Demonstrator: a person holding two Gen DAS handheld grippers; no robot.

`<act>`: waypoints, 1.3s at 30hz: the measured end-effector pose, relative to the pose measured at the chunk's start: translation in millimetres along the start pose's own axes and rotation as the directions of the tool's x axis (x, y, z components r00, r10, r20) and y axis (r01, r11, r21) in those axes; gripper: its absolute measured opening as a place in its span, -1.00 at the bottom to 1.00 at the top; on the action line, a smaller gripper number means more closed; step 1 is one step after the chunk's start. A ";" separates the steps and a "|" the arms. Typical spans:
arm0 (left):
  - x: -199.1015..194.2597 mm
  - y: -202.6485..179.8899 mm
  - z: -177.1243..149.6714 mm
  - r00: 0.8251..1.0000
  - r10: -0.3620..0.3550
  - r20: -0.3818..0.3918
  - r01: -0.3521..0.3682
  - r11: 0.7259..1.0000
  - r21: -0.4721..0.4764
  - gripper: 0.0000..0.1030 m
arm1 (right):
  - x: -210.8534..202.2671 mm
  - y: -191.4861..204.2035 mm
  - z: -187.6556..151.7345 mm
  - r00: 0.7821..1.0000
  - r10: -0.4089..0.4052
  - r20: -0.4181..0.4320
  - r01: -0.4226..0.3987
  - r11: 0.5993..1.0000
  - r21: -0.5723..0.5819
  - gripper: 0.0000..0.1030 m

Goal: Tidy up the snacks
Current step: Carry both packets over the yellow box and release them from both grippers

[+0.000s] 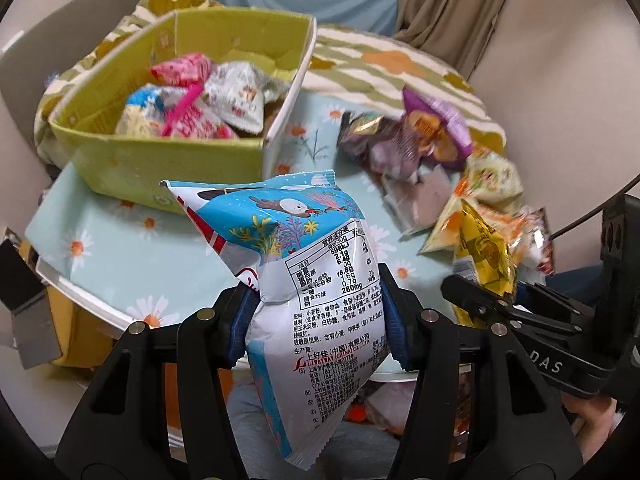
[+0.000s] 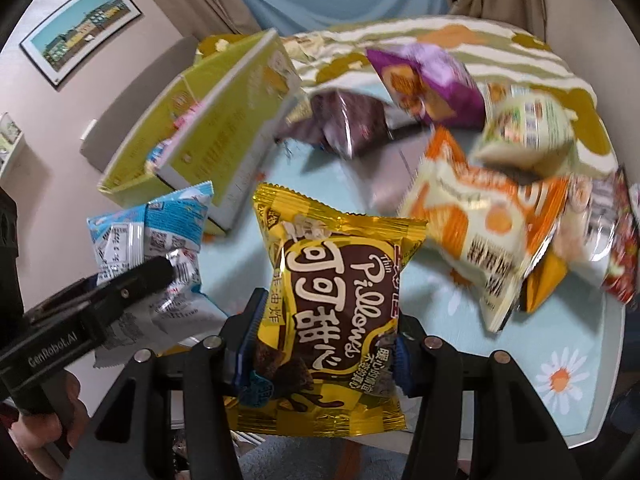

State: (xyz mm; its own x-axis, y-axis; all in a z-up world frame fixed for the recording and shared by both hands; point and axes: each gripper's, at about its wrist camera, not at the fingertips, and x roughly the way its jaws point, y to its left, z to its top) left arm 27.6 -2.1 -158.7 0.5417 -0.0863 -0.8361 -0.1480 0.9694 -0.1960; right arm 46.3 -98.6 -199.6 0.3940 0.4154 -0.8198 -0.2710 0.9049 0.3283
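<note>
Left wrist view looks into the open green box (image 1: 176,168) at far left on the table (image 1: 120,256); pink, white and blue packets (image 1: 192,100) are piled inside it; the right wrist view gets only the box's outer wall (image 2: 224,120) and a sliver of its contents; only the right wrist view shows the framed picture (image 2: 80,28) on the far left wall; loose snacks lie at right on the daisy-print cloth: a purple packet (image 2: 428,84), a dark brown packet (image 2: 344,124), a cream packet (image 2: 524,128), an orange and white packet (image 2: 488,224); all blurred.

Both grippers tilt steeply downward above the near table edge, side by side; each shows at the edge of the other's view; a hand (image 2: 48,424) grips the left tool's handle at near left in the right wrist view.

Left gripper (image 1: 318,320) is clamped on the blue and white snack bag (image 1: 304,264); its blue pads pinch the bag's middle; bag hangs clear of the table, nutrition panel facing the camera.

Right gripper (image 2: 324,344) is closed on the yellow Pillows bag (image 2: 340,288); pads press its lower sides; bag is upright, held off the cloth just right of the blue bag.
</note>
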 end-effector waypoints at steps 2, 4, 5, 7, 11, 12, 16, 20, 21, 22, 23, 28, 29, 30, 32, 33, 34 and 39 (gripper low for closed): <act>-12.2 -2.3 5.4 1.000 -0.003 0.025 0.003 1.000 -0.004 0.03 | -12.2 4.4 8.1 1.000 0.014 0.018 -0.014 1.000 -0.018 -0.03; -26.9 -3.2 13.8 0.998 -0.006 0.058 0.006 1.000 -0.009 0.03 | -21.8 9.7 15.9 0.999 0.026 0.037 -0.025 0.999 -0.037 -0.03; -33.7 -1.8 18.6 0.997 -0.008 0.075 0.009 1.000 -0.014 0.03 | -28.2 13.4 21.7 0.998 0.032 0.049 -0.029 0.998 -0.052 -0.03; -45.5 0.5 30.9 0.994 -0.015 0.108 0.017 1.000 -0.019 0.03 | -38.5 21.3 33.6 0.996 0.045 0.071 -0.039 0.996 -0.081 -0.03; -61.5 14.6 61.5 0.986 -0.006 0.169 0.009 1.000 -0.019 0.03 | -55.3 38.1 54.7 0.991 0.064 0.116 -0.049 0.990 -0.131 -0.03; -64.4 21.9 74.0 0.983 -0.004 0.184 0.008 1.000 -0.019 0.03 | -57.1 45.1 63.5 0.989 0.070 0.132 -0.051 0.989 -0.139 -0.03; -65.5 49.5 116.2 0.976 0.002 0.217 0.001 1.000 -0.012 0.03 | -57.0 67.9 94.5 0.982 0.088 0.168 -0.062 0.987 -0.151 -0.03; -56.0 80.9 158.4 0.976 0.007 0.219 -0.005 1.000 -0.007 0.03 | -40.5 96.0 133.3 0.976 0.092 0.198 -0.059 0.984 -0.166 -0.03; -49.5 92.4 173.9 0.977 0.008 0.211 -0.007 1.000 -0.006 0.03 | -33.7 105.1 145.1 0.975 0.091 0.204 -0.057 0.984 -0.166 -0.03; -45.9 99.0 182.3 0.979 0.006 0.206 -0.005 1.000 -0.006 0.03 | -29.1 110.7 153.0 0.974 0.090 0.206 -0.056 0.985 -0.165 -0.03; -37.6 109.7 197.6 0.981 0.001 0.194 0.000 1.000 -0.003 0.03 | -23.6 117.1 161.1 0.974 0.089 0.208 -0.056 0.985 -0.164 -0.03; 2.5 141.4 246.6 0.992 -0.028 0.125 0.025 0.999 0.023 0.03 | 8.4 143.2 200.9 0.978 0.070 0.194 -0.042 0.989 -0.144 -0.03; 12.6 145.5 255.1 0.994 -0.034 0.106 0.031 0.999 0.030 0.03 | 14.5 146.5 205.8 0.980 0.063 0.190 -0.037 0.990 -0.137 -0.03; 24.7 151.1 264.7 0.996 -0.042 0.083 0.039 0.998 0.039 0.03 | 22.9 150.0 213.1 0.981 0.053 0.184 -0.030 0.991 -0.127 -0.03; 45.0 159.3 278.0 0.997 -0.058 0.045 0.056 0.997 0.052 0.03 | 35.3 153.7 224.0 0.984 0.037 0.177 -0.017 0.994 -0.110 -0.03; 57.3 162.9 284.6 0.998 -0.066 0.021 0.065 0.996 0.059 0.03 | 43.7 154.7 229.7 0.985 0.024 0.173 -0.007 0.995 -0.095 -0.03; 66.3 164.5 287.8 0.997 -0.073 0.005 0.072 0.995 0.065 0.03 | 49.2 155.1 233.5 0.985 0.015 0.170 -0.001 0.996 -0.085 -0.03; 108.9 173.4 300.5 0.996 -0.058 -0.062 0.064 0.994 0.093 0.94 | 76.5 153.6 246.9 0.988 -0.040 0.149 0.044 0.999 -0.027 -0.03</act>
State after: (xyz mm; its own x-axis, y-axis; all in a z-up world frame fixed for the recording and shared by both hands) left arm 309.6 225.7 -129.8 0.4974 -0.1567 -0.8533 -0.0357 0.9790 -0.2006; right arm 251.7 95.1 -96.0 0.5313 0.3884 -0.7529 -0.2766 0.9195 0.2792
